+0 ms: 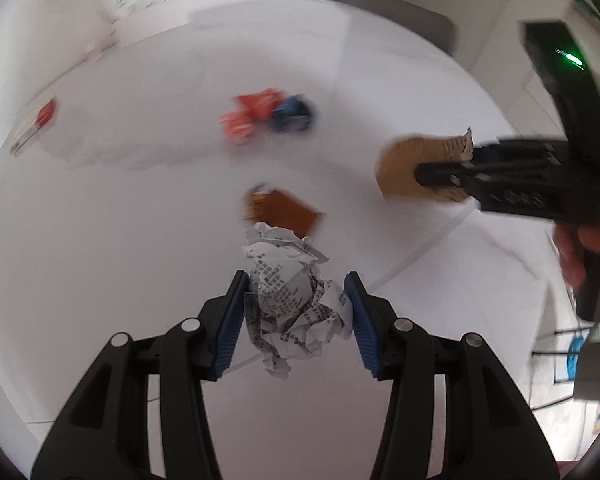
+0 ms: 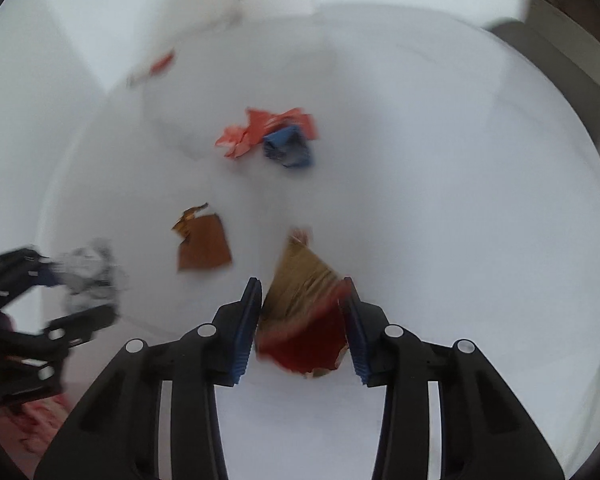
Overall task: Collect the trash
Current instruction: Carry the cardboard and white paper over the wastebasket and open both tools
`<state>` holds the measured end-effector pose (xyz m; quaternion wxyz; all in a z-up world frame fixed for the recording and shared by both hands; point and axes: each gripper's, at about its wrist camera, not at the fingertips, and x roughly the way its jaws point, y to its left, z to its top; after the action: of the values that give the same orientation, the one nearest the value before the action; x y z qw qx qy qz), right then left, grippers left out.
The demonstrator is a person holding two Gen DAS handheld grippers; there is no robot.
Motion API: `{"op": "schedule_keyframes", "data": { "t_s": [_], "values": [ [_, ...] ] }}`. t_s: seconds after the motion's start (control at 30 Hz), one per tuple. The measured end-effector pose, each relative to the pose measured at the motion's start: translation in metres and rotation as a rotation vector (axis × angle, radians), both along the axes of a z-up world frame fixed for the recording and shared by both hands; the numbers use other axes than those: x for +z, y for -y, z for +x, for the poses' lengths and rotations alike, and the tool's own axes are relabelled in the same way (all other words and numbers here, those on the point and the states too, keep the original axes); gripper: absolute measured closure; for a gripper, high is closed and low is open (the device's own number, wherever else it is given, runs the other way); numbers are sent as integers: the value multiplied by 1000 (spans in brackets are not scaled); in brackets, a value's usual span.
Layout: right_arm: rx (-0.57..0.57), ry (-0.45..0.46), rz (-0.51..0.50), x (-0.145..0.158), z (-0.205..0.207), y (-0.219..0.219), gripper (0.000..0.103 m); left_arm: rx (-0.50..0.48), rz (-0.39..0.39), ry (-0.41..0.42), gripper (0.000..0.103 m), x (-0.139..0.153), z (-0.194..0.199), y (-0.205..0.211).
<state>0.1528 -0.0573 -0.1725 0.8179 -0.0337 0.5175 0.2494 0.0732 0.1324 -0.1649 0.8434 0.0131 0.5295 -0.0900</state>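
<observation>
In the left wrist view, the left gripper (image 1: 296, 304) has its jaws pressed on a crumpled printed paper (image 1: 292, 296) above the white table (image 1: 100, 280). In the right wrist view, the right gripper (image 2: 304, 320) clamps a gold-and-red wrapper (image 2: 304, 312), with an orange wrapper (image 2: 202, 246) near on the table.

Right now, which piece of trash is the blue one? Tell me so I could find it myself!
Look at the white table and find the middle of it, beyond both grippers. Two crumpled wrappers lie there touching: the blue wrapper is on the right, pressed against an orange-red wrapper. It is the only blue scrap; the brown wrapper nearer the grippers lies flat and apart.
</observation>
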Motion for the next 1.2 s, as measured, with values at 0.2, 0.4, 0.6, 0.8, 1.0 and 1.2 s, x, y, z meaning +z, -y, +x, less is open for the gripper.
{"op": "schedule_keyframes", "data": {
  "t_s": [0.2,0.4,0.6,0.8,1.0,1.2],
  "values": [
    [-260,-5,117,21,-114,110,70,-181,-49,0,55,10,-27,77],
    [-501,-16,119,16,-212,192,71,-374,-67,-12,55,13,-62,165],
    [-674,-109,103,-46,-265,244,71,-511,-56,-4,55,18,-97,225],
    [-751,-289,101,-163,-265,278,71,-559,-16,-25,55,15,-113,248],
    [-759,-424,37,-262,-247,280,71,-563,58,-50,55,9,-122,254],
    [-810,-485,23,-299,-245,296,46,-593,110,-71,55,-1,-131,272]
  ]
}}
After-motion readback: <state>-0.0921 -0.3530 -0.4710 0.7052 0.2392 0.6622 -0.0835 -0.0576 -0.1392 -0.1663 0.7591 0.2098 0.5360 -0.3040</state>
